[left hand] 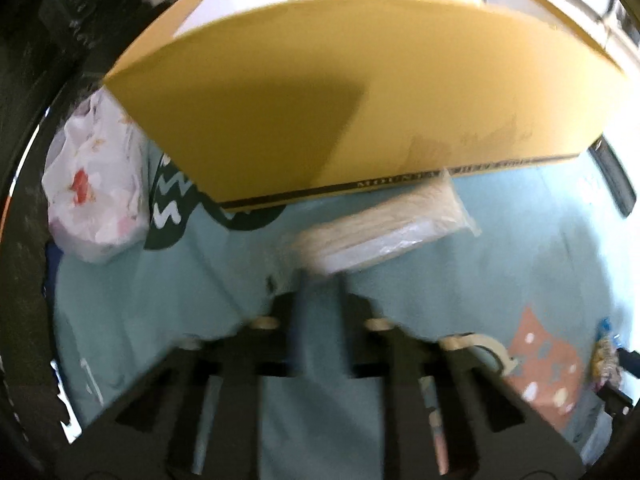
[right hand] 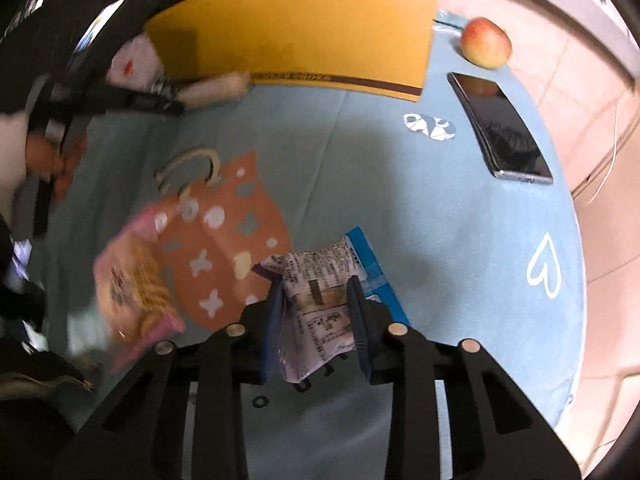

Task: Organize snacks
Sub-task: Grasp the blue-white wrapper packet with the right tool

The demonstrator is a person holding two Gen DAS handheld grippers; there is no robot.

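Both grippers are black, with open triangular frames and round pale bolt heads. The right gripper (right hand: 316,304) has dark blue ribbed pads (right hand: 357,312). The left gripper (left hand: 320,280) looks blurred. On the far left is a dark sleeve (right hand: 48,8).

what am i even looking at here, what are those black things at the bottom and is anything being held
Those black things are two hand-held grippers a person carries; each has a camera looking along its fingers. In the left one's view, the left gripper is shut on the edge of a clear pack of pale biscuits beside a yellow box. In the right one's view, the right gripper is shut on a printed snack packet. On the blue cloth lie a pink snack bag, a phone and an apple.
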